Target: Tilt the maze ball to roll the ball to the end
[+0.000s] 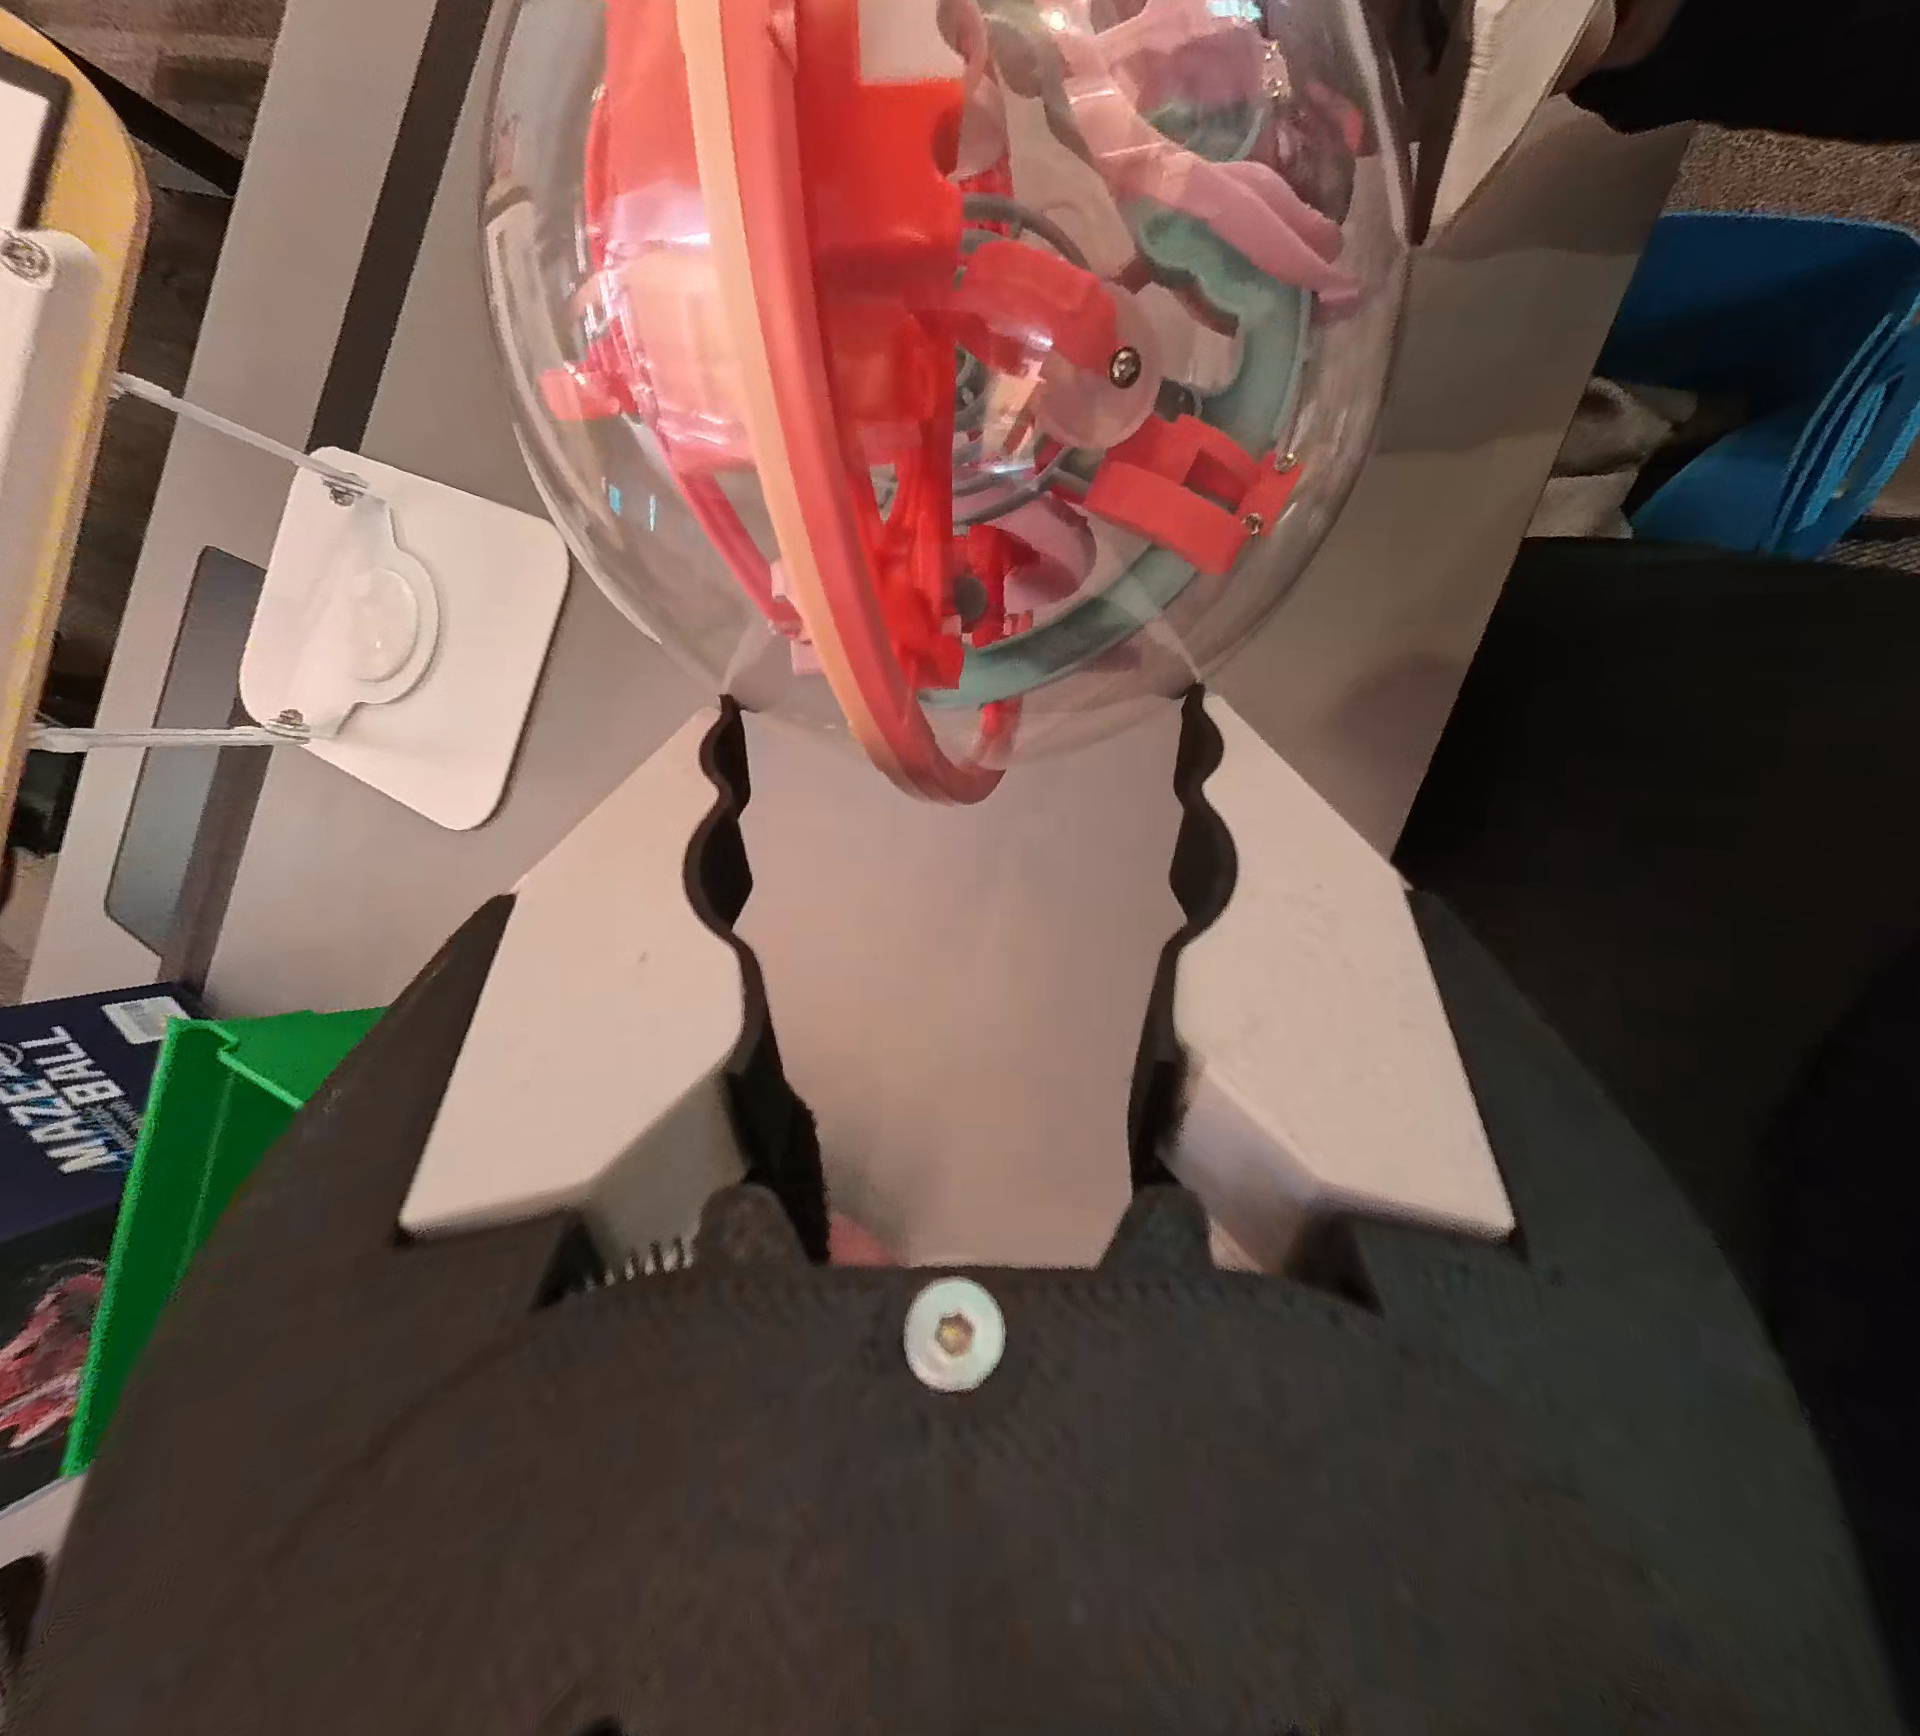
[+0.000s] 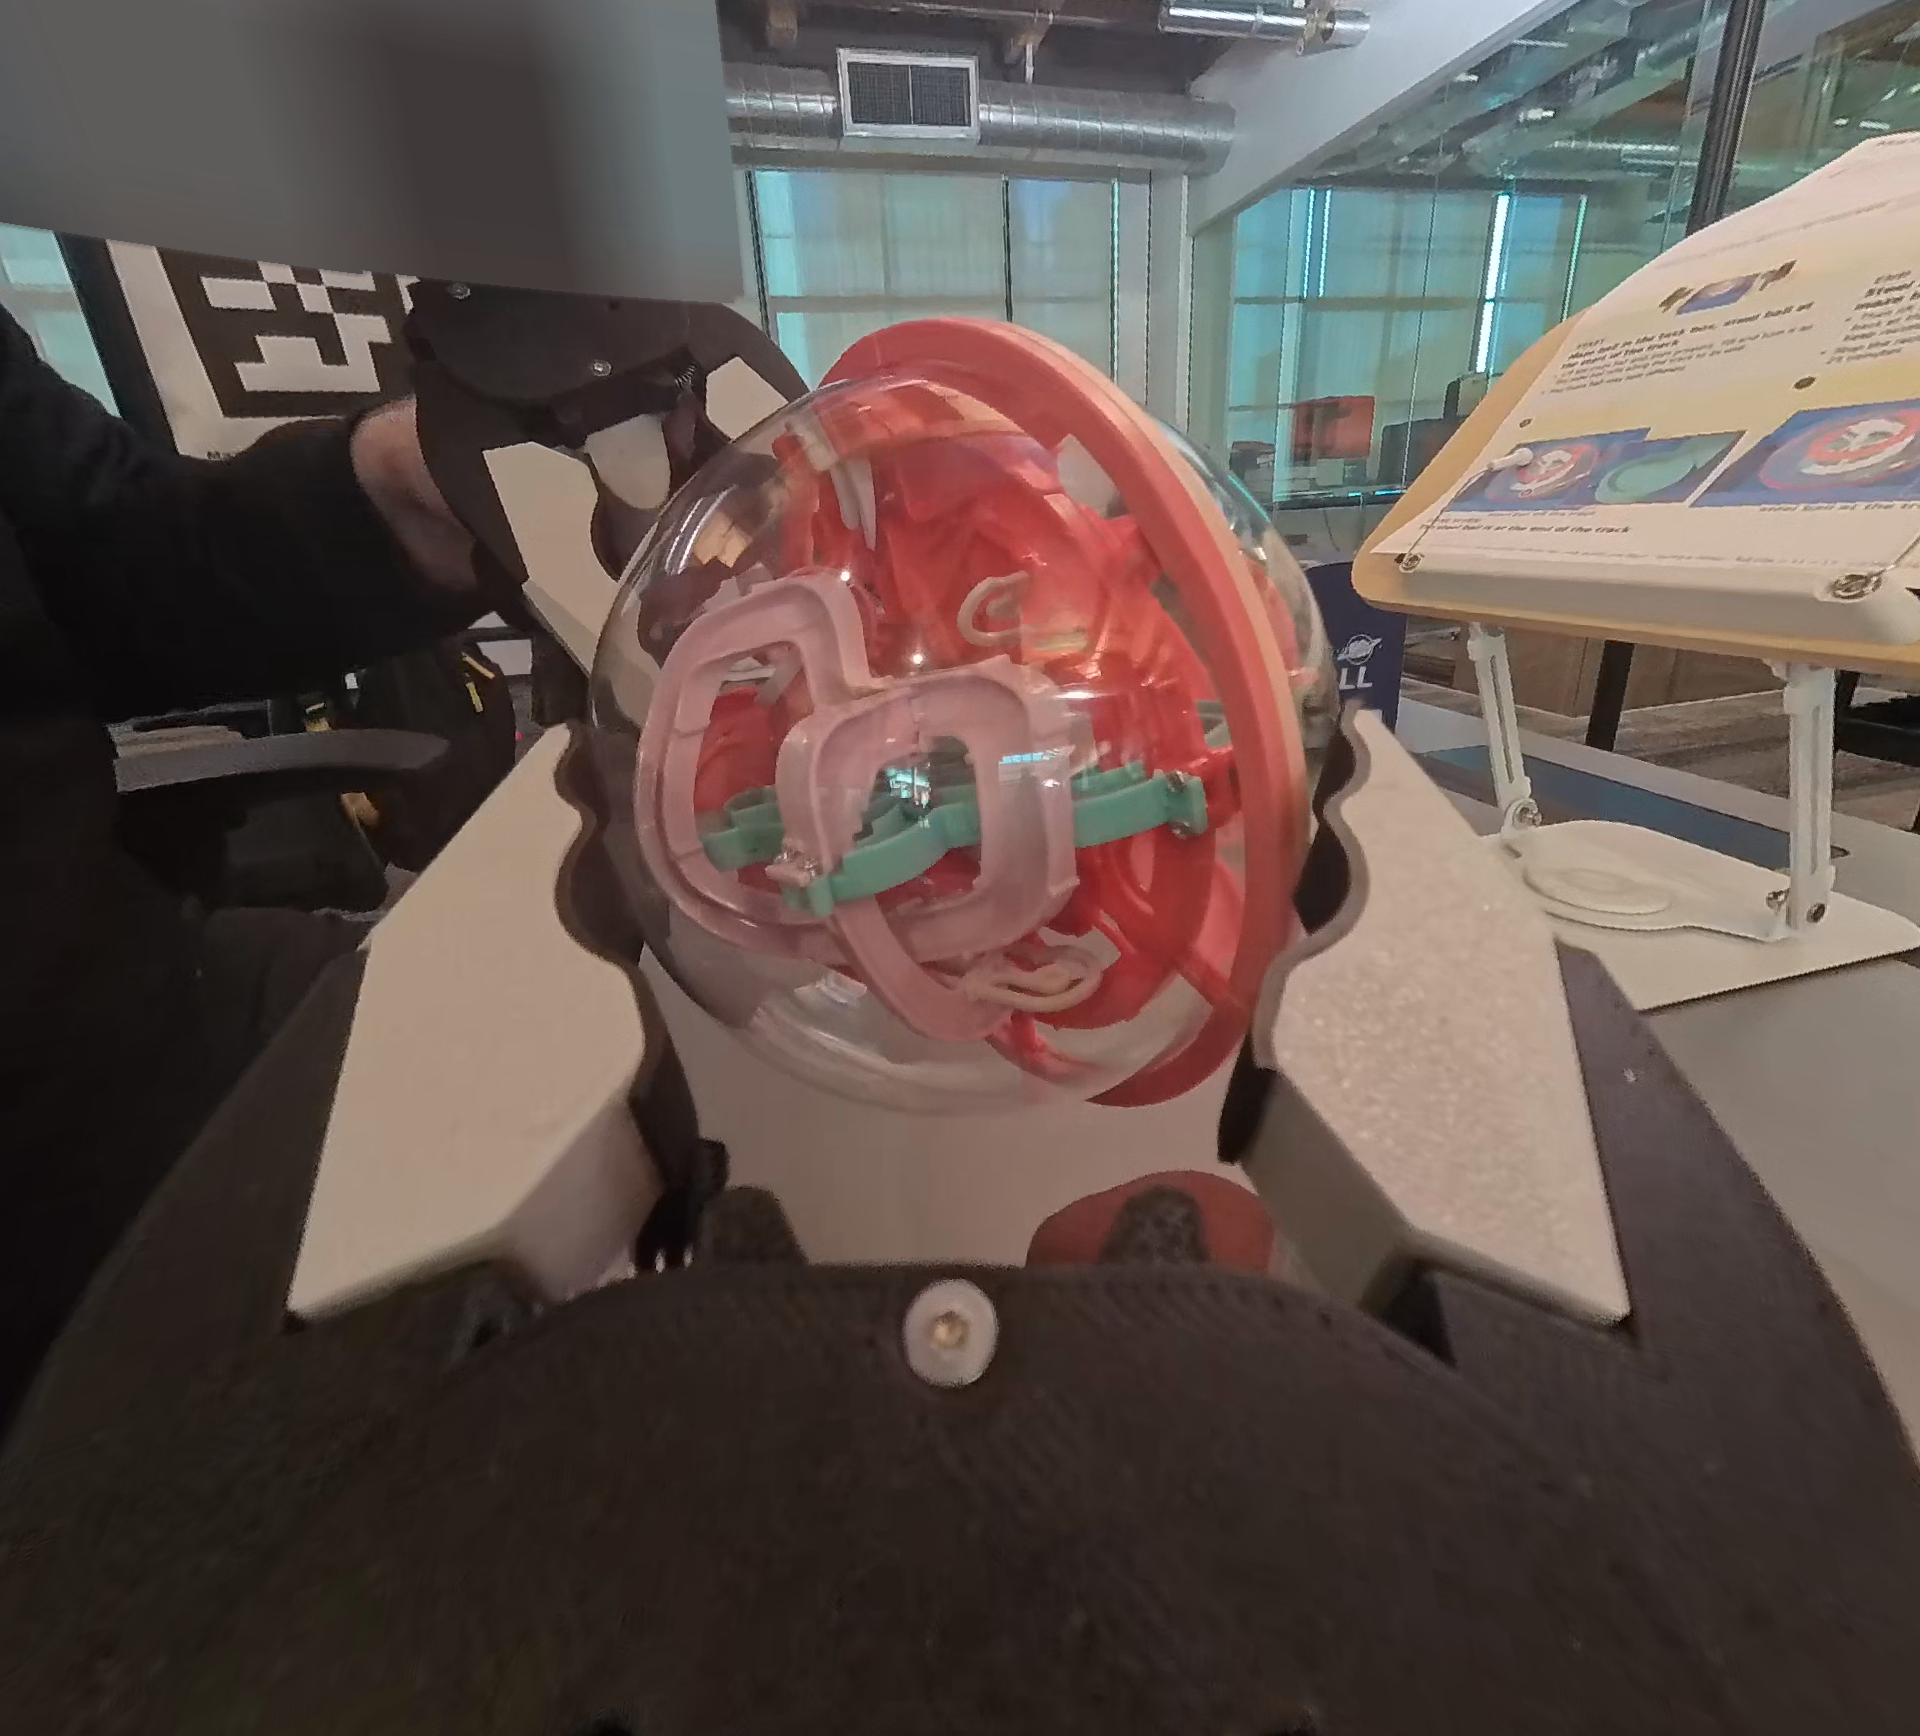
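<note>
Clear maze ball (image 2: 935, 730) fills right tongs (image 2: 956, 751) edge-to-edge.

The left tool (image 1: 961, 710) meets the clear maze ball (image 1: 945, 284) only at its two black fingertips (image 1: 727, 720), which touch the sphere's lower curve on either side of the red rim band (image 1: 790, 398). Inside the shell show red, pink and teal tracks. Towards the counter's (image 1: 935, 1011) left edge lie a white stand base (image 1: 416, 637), a green block (image 1: 208, 1156) and a dark box (image 1: 62, 1167).
</note>
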### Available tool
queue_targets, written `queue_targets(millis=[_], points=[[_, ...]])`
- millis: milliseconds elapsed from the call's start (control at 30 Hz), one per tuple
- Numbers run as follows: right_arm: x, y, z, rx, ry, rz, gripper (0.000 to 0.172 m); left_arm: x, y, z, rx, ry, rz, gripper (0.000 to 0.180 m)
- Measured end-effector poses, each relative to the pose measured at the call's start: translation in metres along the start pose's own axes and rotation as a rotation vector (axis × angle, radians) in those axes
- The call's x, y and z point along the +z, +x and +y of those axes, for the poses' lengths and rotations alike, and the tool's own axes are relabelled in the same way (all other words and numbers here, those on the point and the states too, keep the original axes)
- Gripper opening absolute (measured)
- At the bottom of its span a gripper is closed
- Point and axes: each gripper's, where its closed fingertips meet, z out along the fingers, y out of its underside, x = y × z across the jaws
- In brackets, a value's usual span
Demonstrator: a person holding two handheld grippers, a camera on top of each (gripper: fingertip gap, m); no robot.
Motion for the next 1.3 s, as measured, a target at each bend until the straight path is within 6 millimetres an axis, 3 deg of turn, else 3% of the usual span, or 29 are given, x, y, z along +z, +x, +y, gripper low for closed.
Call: queue_targets(millis=[567, 867, 1300], points=[[-0.004, 0.003, -0.008, -0.001, 0.077, 0.016, 0.134, -0.011, -0.007, -0.018, 0.106, -0.099, -0.056, 0.081], [-0.003, 0.002, -0.010, -0.074, 0.051, 0.029, 0.136, -0.012, -0.009, -0.020, 0.153, -0.072, -0.114, 0.080], [0.003, -0.006, -0.036, -0.261, -0.004, 0.094, 0.138, -0.026, -0.017, -0.034, 0.243, 0.066, -0.201, 0.080]])
